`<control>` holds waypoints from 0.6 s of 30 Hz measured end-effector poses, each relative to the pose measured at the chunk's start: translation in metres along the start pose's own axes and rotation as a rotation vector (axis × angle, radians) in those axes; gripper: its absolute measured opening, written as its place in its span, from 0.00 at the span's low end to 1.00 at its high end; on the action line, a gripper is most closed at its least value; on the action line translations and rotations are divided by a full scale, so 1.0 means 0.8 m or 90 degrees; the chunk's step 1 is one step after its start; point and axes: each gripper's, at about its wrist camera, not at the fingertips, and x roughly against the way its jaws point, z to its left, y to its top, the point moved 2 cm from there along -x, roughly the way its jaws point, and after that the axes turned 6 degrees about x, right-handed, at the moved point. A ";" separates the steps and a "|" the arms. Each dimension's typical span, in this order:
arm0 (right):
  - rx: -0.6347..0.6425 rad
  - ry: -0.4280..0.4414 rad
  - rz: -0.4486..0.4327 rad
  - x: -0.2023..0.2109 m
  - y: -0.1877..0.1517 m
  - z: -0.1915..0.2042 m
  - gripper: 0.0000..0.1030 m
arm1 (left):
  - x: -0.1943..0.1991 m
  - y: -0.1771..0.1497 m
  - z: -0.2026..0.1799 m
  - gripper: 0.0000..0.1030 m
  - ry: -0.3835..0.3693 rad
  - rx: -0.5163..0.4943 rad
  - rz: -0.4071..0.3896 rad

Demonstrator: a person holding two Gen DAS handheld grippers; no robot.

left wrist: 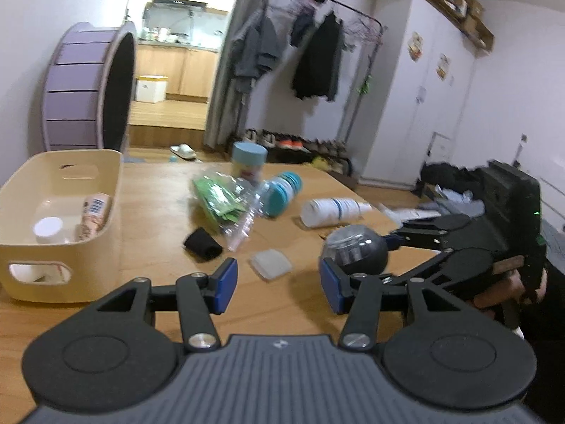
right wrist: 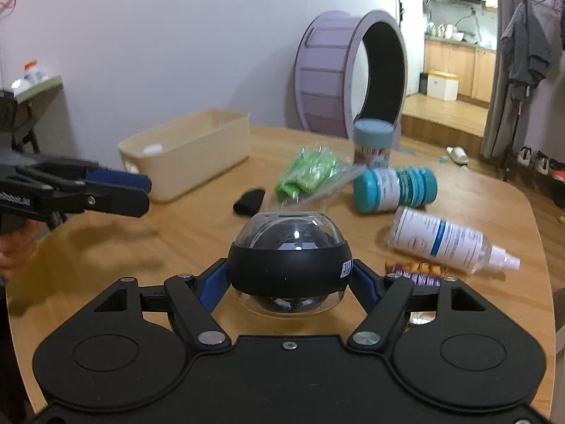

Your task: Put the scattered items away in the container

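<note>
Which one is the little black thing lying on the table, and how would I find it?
Start at the cream plastic bin on the wooden table. Just right of its near corner lies a small black fabric roll, beside the clear bag of green packets. It is the only soft, dark, flat thing there; its neighbours are bottles, jars and a clear lidded box.

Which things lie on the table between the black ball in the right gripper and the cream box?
In the right wrist view, a black cloth roll lies between the ball and the box; otherwise bare table.
</note>
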 end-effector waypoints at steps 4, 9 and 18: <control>0.046 0.001 0.027 -0.009 -0.005 0.013 0.69 | -0.006 -0.006 -0.007 0.52 -0.015 -0.010 0.027; 0.075 0.003 0.021 -0.007 -0.001 0.023 0.69 | -0.005 -0.006 -0.004 0.55 -0.007 -0.004 0.025; 0.045 0.013 -0.088 0.034 0.019 0.003 0.70 | -0.005 -0.004 -0.001 0.56 0.000 -0.005 0.022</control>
